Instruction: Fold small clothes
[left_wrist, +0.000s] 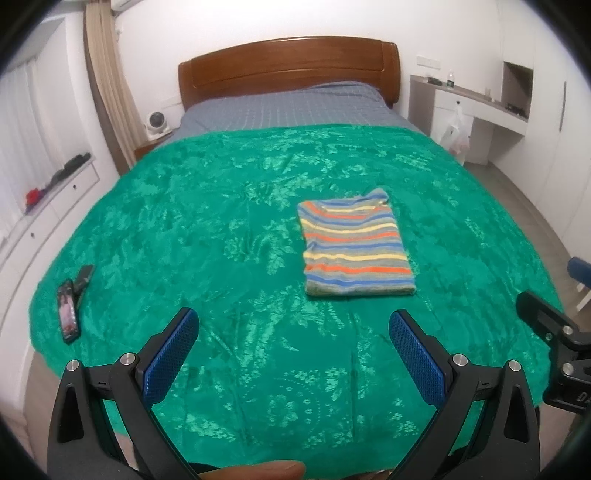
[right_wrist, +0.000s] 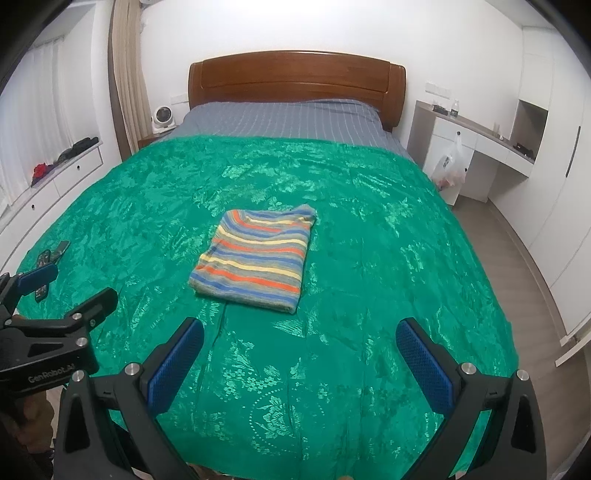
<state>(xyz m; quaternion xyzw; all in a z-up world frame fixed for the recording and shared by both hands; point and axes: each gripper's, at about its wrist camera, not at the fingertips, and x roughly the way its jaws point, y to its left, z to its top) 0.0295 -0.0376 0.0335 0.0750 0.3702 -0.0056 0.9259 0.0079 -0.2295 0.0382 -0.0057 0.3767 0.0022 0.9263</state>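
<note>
A small striped garment (left_wrist: 355, 245), in blue, orange, yellow and grey, lies folded into a neat rectangle on the green bedspread (left_wrist: 184, 229). It also shows in the right wrist view (right_wrist: 256, 260). My left gripper (left_wrist: 291, 325) is open and empty, held above the near part of the bed, short of the garment. My right gripper (right_wrist: 299, 334) is open and empty too, just short of the garment's near edge. The left gripper's body shows at the left edge of the right wrist view (right_wrist: 48, 332).
A phone (left_wrist: 67, 316) and a dark small object (left_wrist: 83, 278) lie near the bed's left edge. A wooden headboard (left_wrist: 288, 66) stands at the far end. White drawers (left_wrist: 55, 199) run along the left; a white desk (left_wrist: 476, 107) with a hanging plastic bag (left_wrist: 457, 138) stands at the right.
</note>
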